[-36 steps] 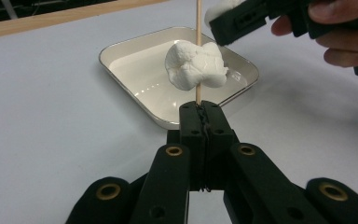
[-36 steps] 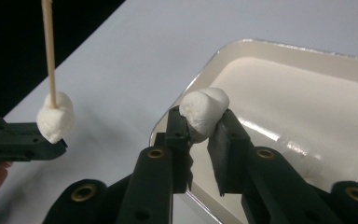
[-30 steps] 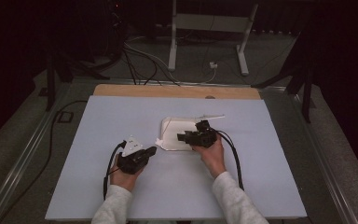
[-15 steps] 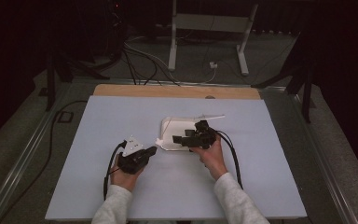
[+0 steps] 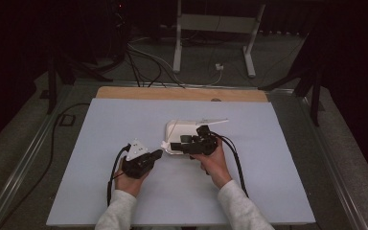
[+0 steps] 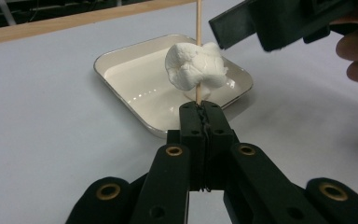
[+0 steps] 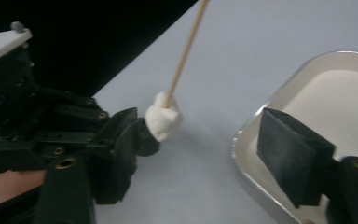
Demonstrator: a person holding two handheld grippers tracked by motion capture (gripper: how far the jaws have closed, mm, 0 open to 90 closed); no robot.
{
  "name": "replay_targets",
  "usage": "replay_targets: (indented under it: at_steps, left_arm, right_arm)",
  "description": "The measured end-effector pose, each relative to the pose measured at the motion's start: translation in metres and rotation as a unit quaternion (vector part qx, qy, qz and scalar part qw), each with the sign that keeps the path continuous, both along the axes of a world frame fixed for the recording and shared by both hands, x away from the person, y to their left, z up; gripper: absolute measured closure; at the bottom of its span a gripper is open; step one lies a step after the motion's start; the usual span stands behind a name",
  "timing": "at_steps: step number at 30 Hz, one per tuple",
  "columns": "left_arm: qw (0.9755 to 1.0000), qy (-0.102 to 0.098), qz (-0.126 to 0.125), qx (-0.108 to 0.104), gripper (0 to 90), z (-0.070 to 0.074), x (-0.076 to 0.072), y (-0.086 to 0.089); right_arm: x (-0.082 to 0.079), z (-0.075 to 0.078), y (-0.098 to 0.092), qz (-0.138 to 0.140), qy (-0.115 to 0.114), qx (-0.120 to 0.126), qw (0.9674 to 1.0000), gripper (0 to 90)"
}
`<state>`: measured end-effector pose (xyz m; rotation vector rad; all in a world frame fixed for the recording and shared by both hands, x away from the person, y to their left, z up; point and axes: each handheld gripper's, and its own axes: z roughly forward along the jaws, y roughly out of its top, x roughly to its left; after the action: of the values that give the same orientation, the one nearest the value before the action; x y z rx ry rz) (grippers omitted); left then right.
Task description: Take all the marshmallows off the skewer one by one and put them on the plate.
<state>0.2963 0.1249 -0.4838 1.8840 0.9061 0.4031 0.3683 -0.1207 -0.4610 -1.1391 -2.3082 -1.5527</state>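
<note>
My left gripper (image 6: pixel 199 111) is shut on the lower end of a thin wooden skewer (image 6: pixel 197 18). A white marshmallow (image 6: pixel 196 65) is speared on it just past the jaws. From above, the left gripper (image 5: pixel 157 154) rests on the mat left of a shallow white tray (image 5: pixel 191 128), with the marshmallow (image 5: pixel 164 144) at its tip. My right gripper (image 5: pixel 176 143) reaches in from the right, over the tray's near-left corner. Its jaws (image 7: pixel 205 140) stand apart and have just been closing. The marshmallow (image 7: pixel 164 121) lies between them beside the left pad, with a wide gap to the right pad.
A pale blue mat (image 5: pixel 268 191) covers the table, with a wooden strip (image 5: pixel 182 93) along its far edge. A thin pale stick (image 5: pixel 215 121) lies by the tray's far rim. Cables and metal stand legs (image 5: pixel 177 43) are on the floor beyond.
My right gripper has moved left from over the tray toward the marshmallow at the left gripper's tip. The left hand has stayed put.
</note>
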Motion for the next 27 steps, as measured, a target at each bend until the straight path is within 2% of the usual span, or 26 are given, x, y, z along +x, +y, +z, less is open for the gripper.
replay_targets:
  at_steps: [5, 14, 21, 23, 27]
  left_arm:
    - [0.9999, -0.004, -0.004, -0.011, 90.0, 0.002, -0.001, 0.000]
    - [0.9996, 0.000, -0.012, -0.025, 90.0, 0.003, -0.001, -0.001]
    - [0.9994, 0.002, -0.018, -0.031, 90.0, 0.003, -0.001, -0.003]
    - [0.9993, 0.002, -0.020, -0.030, 90.0, 0.003, -0.001, -0.004]
    - [0.9993, 0.002, -0.020, -0.031, 90.0, 0.003, -0.001, -0.003]
  right_arm:
    - [-0.003, 0.000, 0.004, 0.014, 0.005, 0.015, 0.9998, 43.9]
    - [-0.003, -0.004, 0.010, 0.029, 0.027, 0.040, 0.9984, 50.8]
    - [-0.004, -0.007, 0.015, 0.033, 0.033, 0.046, 0.9978, 59.5]
    - [-0.004, -0.008, 0.016, 0.033, 0.032, 0.046, 0.9979, 65.5]
    - [-0.004, -0.009, 0.016, 0.033, 0.038, 0.050, 0.9975, 71.1]
